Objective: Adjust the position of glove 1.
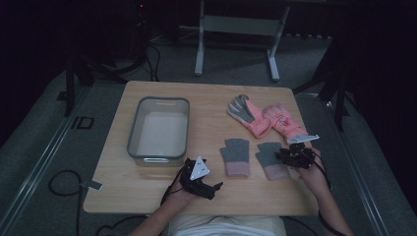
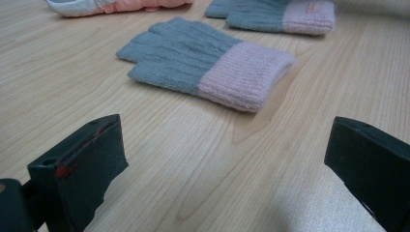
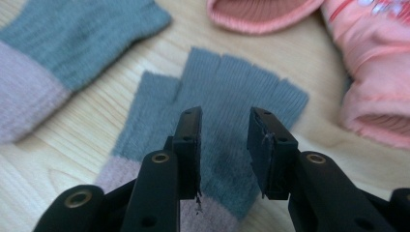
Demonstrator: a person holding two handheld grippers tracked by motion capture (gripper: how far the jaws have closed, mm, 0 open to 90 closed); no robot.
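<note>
Bin: clear, at the table's left.
Left gripper: on the near edge, jaws spread wide, nothing between them.
Left grey glove: flat, pink cuff toward the person.
Right grey glove: beside it.
Right gripper: over this glove, jaws parted, gripping nothing.
Pink gloves: behind.

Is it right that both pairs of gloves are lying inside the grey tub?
No. In the high view the grey tub holds no gloves; the grey-and-pink knitted gloves and the pink gloves lie on the wooden table to its right.
</note>
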